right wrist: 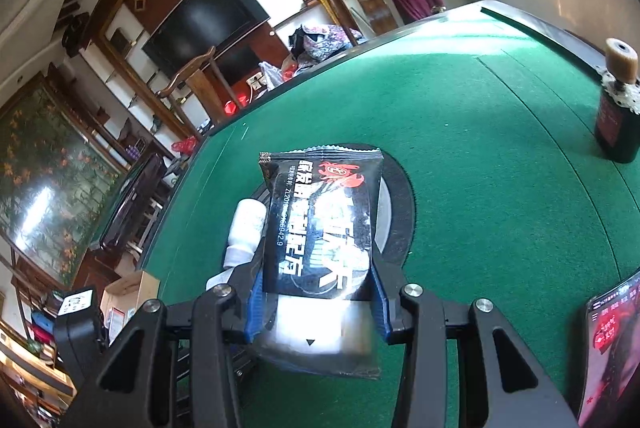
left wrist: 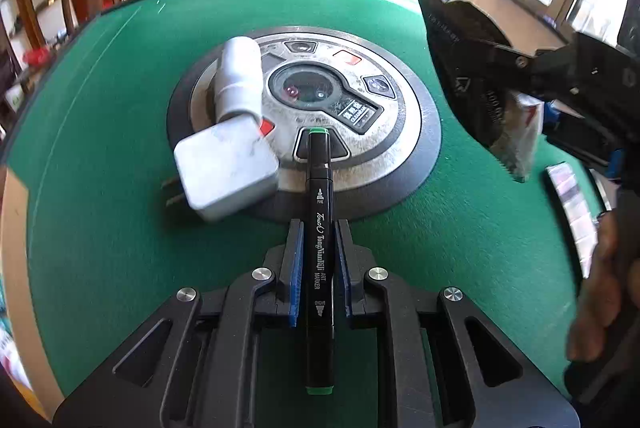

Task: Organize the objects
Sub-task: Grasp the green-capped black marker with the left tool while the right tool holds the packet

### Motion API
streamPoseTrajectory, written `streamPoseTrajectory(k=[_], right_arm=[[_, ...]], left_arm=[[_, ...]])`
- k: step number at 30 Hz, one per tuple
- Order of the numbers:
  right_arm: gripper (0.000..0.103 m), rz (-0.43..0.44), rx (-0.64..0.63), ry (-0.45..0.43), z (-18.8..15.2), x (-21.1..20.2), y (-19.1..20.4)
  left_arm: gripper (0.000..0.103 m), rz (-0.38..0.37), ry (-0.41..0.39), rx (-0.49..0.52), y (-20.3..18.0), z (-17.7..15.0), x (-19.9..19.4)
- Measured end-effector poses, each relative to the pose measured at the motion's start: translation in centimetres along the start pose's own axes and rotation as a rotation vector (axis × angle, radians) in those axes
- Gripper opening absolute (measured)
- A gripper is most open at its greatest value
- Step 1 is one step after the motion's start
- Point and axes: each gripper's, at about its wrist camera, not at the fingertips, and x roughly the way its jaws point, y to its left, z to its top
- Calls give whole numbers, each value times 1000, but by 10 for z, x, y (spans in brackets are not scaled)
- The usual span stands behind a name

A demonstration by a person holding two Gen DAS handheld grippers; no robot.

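Both jaws grasp: our left gripper the black green-capped marker, our right gripper the black foil packet; the marker, pinched midway, could pivot and slip.

Each claw is a black plastic linkage with cut-out triangular windows and round silver screw heads at its pivots. The left claw and right claw both carry blue ribbed pads on the inner finger faces.
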Motion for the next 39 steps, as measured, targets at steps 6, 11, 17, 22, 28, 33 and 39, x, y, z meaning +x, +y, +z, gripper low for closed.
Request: streamPoseTrajectory(k=[6,11,17,22,28,33,39], right_arm=[[43,8,-43,20,-8,5,13],[43,17,-49,14,-8,3,14],[43,25,-56,13,-10,3,17],[43,28,-68,17,-12,4,22],[43,32,-75,25,-13,5,23],[43,31,-77,25,-14,6,24],[43,34,-98,24,-15,5,29]], left_arm=[[14,-24,-16,-29,7,-12,-15],[14,-36,-34,-53,12,-15,-24],[14,-16,-50,-61,15,-22,-35],[14,19,-38,-43,13,-24,-27],[14,78,-43,9,7,-30,-26],[14,101,-46,44,6,-43,-24],[14,87,-67,20,9,-47,-34]])
